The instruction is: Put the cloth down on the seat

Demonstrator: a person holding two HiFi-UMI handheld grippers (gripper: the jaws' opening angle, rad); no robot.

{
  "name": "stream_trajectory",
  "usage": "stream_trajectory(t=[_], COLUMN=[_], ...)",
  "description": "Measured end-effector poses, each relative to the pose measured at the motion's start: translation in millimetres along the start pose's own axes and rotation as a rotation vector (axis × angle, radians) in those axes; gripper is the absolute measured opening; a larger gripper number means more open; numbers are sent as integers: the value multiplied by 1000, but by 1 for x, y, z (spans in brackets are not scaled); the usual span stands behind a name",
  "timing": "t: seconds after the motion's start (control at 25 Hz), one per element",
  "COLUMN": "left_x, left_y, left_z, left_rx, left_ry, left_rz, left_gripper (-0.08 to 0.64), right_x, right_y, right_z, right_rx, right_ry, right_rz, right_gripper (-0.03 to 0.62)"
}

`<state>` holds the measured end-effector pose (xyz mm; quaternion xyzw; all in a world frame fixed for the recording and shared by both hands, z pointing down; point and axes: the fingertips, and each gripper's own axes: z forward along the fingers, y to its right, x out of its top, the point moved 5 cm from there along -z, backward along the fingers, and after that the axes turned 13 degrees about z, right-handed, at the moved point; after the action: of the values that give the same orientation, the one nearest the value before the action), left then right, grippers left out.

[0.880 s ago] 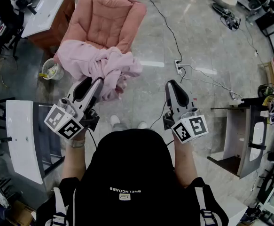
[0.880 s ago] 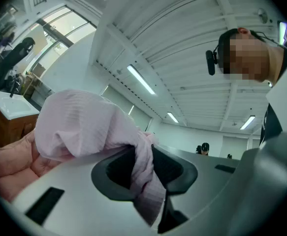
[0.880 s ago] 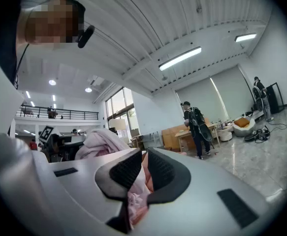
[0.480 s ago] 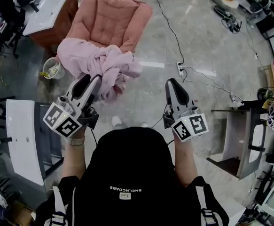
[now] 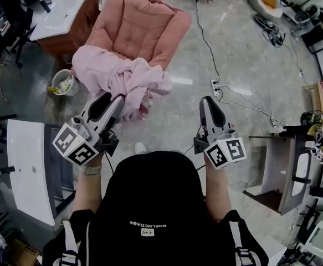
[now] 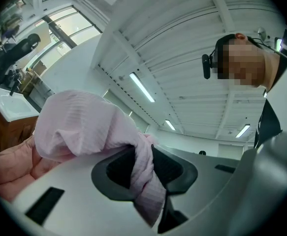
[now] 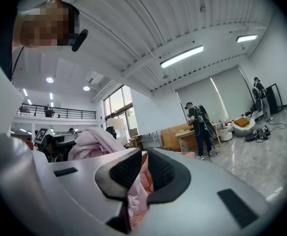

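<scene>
**A:** Wide shot first: grey polished floor [image 5: 250, 54] all round, and at the top of the head view the big pink armchair [image 5: 142, 24], its cushioned seat bare.

**B:** And the cloth [image 5: 114, 73]? It's not down on it!

**A:** No. The pale pink cloth is bunched up in the air, overlapping the armchair's near edge from this angle, with a tail drooping toward the floor.

**B:** The left gripper [image 5: 116, 100] has it. Its own view shows a twisted fold pinched right between the dark pads, jaws partly closed round the fabric, the rest ballooning above.

**A:** Now the right gripper [image 5: 209, 104], well apart from the cloth, over bare floor.

**B:** Its jaws stand nearly together, just a slim gap between the pads. Pink shows through that gap, but it's background; nothing is gripped there.

**A:** Smaller bits: a round waste bin [image 5: 65, 83] left of the armchair.

**B:** And a white power strip [image 5: 215, 87] on the floor, cable trailing away.
</scene>
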<state>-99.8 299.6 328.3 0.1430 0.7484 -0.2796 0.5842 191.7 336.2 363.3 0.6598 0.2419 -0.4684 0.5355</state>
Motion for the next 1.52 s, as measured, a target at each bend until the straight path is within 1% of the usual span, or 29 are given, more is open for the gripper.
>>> stream_trajectory(t=[0.24,0.4,0.6,0.84,1.0,1.28,1.4,1.52], left_x=[6,9,6,5,2,-5,-8,-4], left_y=[-27,-44,-63,-90,-101,-122,-133,-146], left_z=[-16,-28,-34,-15,-4,18,29,46], left_rx=[-11,10,47,104,145,226,265,304], left_ry=[-13,-7,9,17,16,8,2,-4], left_rz=[8,-2,-21,-21,-18,1,11,21], left_gripper=[115,115,115,115,115,115,115,115], right_x=[-19,-29,-38,-31,-28,-22,-21,-14], right_y=[-18,-25,-22,1,16,45,60,74], right_z=[20,34,53,96,120,162,182,209], right_rx=[-24,-21,-13,20,40,115,132,162], right_ry=[-8,-37,-59,-85,-108,-127,-149,-165], right_rz=[12,12,21,43,51,68,78,89], right_gripper=[58,58,58,58,58,58,58,58])
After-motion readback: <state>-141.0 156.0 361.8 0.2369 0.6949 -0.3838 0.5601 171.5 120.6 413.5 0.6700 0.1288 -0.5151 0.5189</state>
